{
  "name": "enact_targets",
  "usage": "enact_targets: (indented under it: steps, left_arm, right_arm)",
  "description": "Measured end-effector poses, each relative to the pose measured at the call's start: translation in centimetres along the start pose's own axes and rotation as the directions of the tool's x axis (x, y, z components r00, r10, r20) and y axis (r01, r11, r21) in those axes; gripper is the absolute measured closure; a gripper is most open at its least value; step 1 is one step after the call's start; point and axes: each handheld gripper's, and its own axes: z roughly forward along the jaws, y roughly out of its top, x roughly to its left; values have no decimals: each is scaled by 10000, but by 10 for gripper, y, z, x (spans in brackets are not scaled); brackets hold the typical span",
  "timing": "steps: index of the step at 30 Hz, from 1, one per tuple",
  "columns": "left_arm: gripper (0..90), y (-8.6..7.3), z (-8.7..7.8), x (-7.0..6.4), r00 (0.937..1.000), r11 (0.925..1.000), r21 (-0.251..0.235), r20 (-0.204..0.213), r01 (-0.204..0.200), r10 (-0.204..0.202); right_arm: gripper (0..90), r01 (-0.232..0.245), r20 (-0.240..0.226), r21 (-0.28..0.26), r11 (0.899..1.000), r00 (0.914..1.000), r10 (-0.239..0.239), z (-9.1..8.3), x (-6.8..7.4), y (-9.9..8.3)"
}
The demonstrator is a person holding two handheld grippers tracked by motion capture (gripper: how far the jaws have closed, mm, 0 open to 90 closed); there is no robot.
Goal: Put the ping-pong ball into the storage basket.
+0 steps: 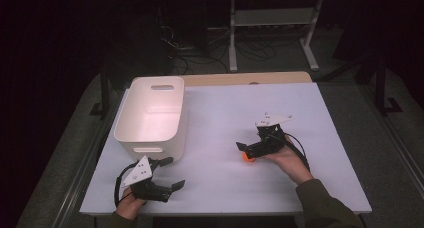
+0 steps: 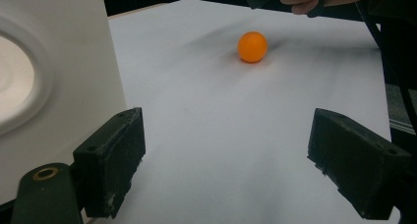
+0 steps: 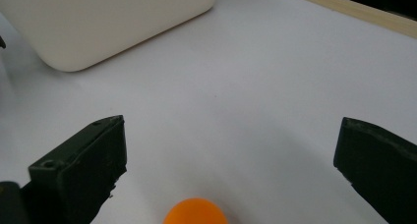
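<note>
A small orange ball (image 1: 247,158) lies on the white table top (image 1: 225,108), right of centre. My right gripper (image 1: 246,151) stands open directly over it; in the right gripper view the ball (image 3: 195,212) sits low between the two wide-apart jaws, touching neither. My left gripper (image 1: 174,172) rests open near the front left edge, nothing between its jaws. In the left gripper view the ball (image 2: 252,46) lies far ahead, with the other hand just behind it. A white bin (image 1: 150,115) with handle cut-outs stands at the left.
The bin's wall (image 2: 59,62) rises close beside my left gripper's (image 2: 226,150) left jaw. Bare white surface stretches between the bin (image 3: 98,22) and my right gripper (image 3: 231,145). A wooden strip (image 1: 250,78) runs along the table's far edge. Beyond it stands a metal rack (image 1: 272,23).
</note>
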Motion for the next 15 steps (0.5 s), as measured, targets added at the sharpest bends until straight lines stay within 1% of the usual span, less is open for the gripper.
enact_targets:
  steps: [11,15]
  left_arm:
    - [141,0,0,0,10000,10000,11,7,-21,21]
    - [141,0,0,0,10000,10000,12,2,-15,15]
  right_arm:
    - [0,210,-111,358,9991,9997,-207,4,2,-3]
    - [0,172,-122,439,9989,9998,-167,4,2,-4]
